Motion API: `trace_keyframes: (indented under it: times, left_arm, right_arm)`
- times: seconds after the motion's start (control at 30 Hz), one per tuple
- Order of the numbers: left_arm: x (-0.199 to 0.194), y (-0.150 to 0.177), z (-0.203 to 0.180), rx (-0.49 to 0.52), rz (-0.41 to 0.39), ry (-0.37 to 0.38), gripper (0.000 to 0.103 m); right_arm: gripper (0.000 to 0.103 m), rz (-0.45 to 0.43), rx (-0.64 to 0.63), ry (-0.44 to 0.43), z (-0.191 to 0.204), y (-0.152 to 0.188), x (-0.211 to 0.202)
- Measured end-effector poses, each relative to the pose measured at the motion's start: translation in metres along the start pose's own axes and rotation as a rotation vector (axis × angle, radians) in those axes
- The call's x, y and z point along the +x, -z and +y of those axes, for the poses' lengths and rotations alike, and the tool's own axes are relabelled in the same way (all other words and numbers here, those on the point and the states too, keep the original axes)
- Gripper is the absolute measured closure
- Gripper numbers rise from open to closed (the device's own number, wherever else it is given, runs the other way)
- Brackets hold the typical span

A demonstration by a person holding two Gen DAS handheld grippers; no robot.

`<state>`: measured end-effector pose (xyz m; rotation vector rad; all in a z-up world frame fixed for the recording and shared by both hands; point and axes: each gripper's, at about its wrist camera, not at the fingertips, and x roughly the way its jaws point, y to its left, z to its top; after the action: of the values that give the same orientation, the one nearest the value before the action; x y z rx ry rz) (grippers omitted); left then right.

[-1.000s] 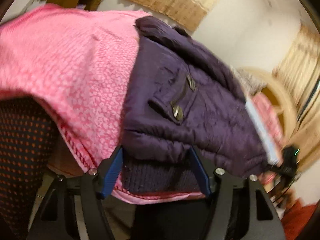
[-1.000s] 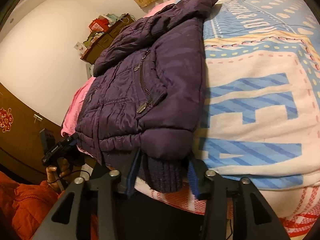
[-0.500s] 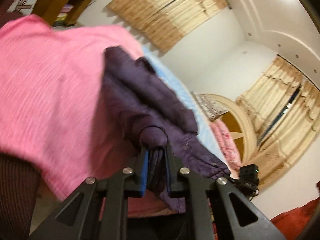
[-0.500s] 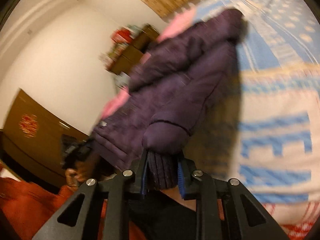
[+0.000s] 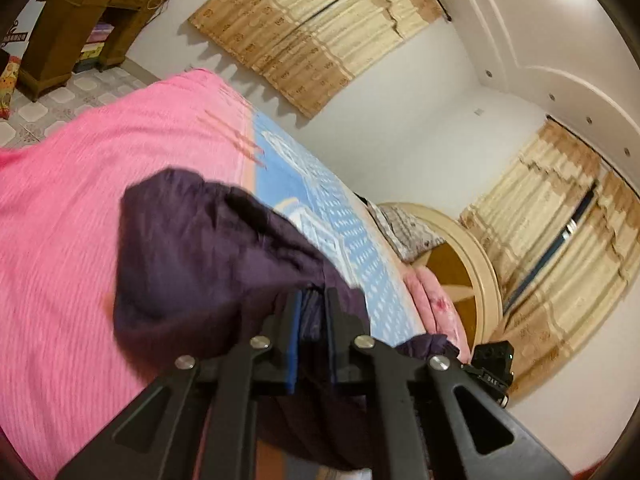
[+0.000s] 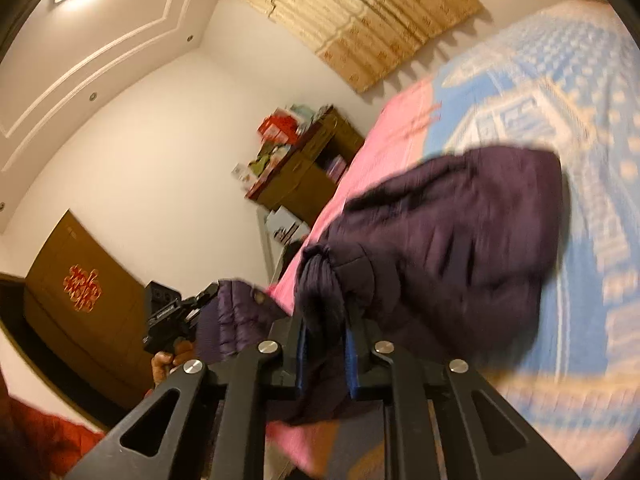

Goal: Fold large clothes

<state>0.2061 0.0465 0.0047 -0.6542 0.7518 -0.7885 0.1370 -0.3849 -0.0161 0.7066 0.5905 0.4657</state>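
- Left claw (image 5: 311, 300) has just been closing, now clamped on the purple jacket (image 5: 192, 264) hem.
- Right claw (image 6: 325, 334) likewise, pinching a knit cuff (image 6: 320, 292).
- Jacket hangs bunched above the bed (image 5: 80, 208).

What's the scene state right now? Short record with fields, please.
garment: purple puffer jacket, hem lifted off the bed
left gripper: jaws just closed, clamped on the jacket's ribbed hem
right gripper: jaws just closed, clamped on the hem's other corner
surface: pink blanket beside a blue patterned blanket
background: wooden cabinet, curtains
image quality: motion blur in both views
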Motion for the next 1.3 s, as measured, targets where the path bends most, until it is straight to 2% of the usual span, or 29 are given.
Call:
trace_keyframes:
  times: [0.1,0.23,0.27,0.3,0.33,0.37,0.4,0.47,0.53,0.6,0.67,0.77,0.83,0.87,0.9,0.93,0.97,1.0,1.1,1.13,1.2,1.23,1.27,1.3]
  left_arm:
    - [0.027,-0.044,0.010,-0.018,-0.046,-0.017,0.095]
    - [0.074,-0.090,0.034,-0.028,-0.129,-0.101,0.095]
    - [0.091,-0.101,0.046,-0.034,-0.151,-0.136,0.095]
    - [0.110,-0.110,0.060,-0.033,-0.184,-0.207,0.095]
    - [0.123,-0.114,0.070,-0.035,-0.192,-0.240,0.096]
    - [0.141,-0.116,0.084,-0.033,-0.188,-0.284,0.097]
    - [0.155,-0.116,0.096,-0.029,-0.187,-0.350,0.103]
    - [0.182,-0.107,0.126,-0.036,-0.155,-0.473,0.103]
    - [0.194,-0.092,0.156,-0.109,-0.113,-0.577,0.103]
    - [0.193,-0.081,0.173,-0.174,-0.092,-0.554,0.103]
    - [0.180,-0.077,0.173,-0.192,-0.103,-0.500,0.103]
    - [0.145,-0.079,0.140,-0.090,-0.133,-0.485,0.100]
    - [0.122,-0.077,0.112,0.017,-0.126,-0.479,0.085]
    - [0.114,-0.076,0.102,0.059,-0.120,-0.481,0.082]
    - [0.104,-0.069,0.090,0.102,-0.110,-0.482,0.076]
    - [0.103,-0.069,0.083,0.124,-0.103,-0.480,0.073]
    - [0.107,-0.070,0.075,0.139,-0.091,-0.471,0.073]
    - [0.105,-0.060,0.068,0.146,-0.067,-0.446,0.073]
    - [0.112,-0.033,0.054,0.174,-0.010,-0.394,0.073]
    - [0.119,-0.031,0.054,0.200,0.007,-0.391,0.073]
    - [0.135,-0.026,0.046,0.267,0.038,-0.412,0.073]
    - [0.145,-0.023,0.047,0.299,0.052,-0.440,0.073]
    - [0.152,-0.020,0.049,0.311,0.053,-0.456,0.073]
    - [0.158,-0.016,0.053,0.327,0.047,-0.470,0.073]
  right_arm:
    - [0.092,-0.062,-0.049,0.062,-0.008,-0.056,0.021]
    - [0.092,-0.129,-0.040,0.186,-0.051,-0.127,0.070]
    - [0.094,-0.148,-0.022,0.226,-0.069,-0.142,0.085]
    - [0.103,-0.169,-0.011,0.283,-0.088,-0.155,0.100]
    - [0.103,-0.189,-0.004,0.343,-0.108,-0.166,0.113]
    - [0.103,-0.191,0.007,0.397,-0.130,-0.175,0.127]
    - [0.103,-0.180,0.020,0.426,-0.147,-0.177,0.132]
    - [0.103,-0.108,0.031,0.506,-0.179,-0.169,0.159]
    - [0.103,-0.046,0.036,0.553,-0.201,-0.152,0.179]
    - [0.103,-0.047,0.066,0.538,-0.207,-0.146,0.179]
    - [0.103,-0.091,0.051,0.515,-0.199,-0.153,0.165]
    - [0.102,-0.107,-0.033,0.471,-0.167,-0.156,0.136]
    - [0.096,-0.079,-0.085,0.429,-0.144,-0.151,0.124]
    - [0.073,-0.054,-0.103,0.424,-0.136,-0.147,0.119]
    - [0.026,-0.018,-0.122,0.412,-0.130,-0.143,0.118]
    - [0.006,0.002,-0.135,0.403,-0.124,-0.136,0.119]
    - [0.001,0.010,-0.145,0.387,-0.120,-0.132,0.119]
    - [0.001,0.012,-0.151,0.375,-0.116,-0.127,0.118]
    - [0.001,0.079,-0.145,0.475,-0.127,-0.122,0.138]
    - [0.001,0.118,-0.150,0.491,-0.133,-0.119,0.148]
    - [0.003,0.227,-0.155,0.441,-0.144,-0.105,0.175]
    - [0.005,0.247,-0.190,0.465,-0.143,-0.100,0.182]
    - [0.020,0.255,-0.240,0.507,-0.139,-0.097,0.187]
    - [0.040,0.254,-0.279,0.520,-0.132,-0.096,0.188]
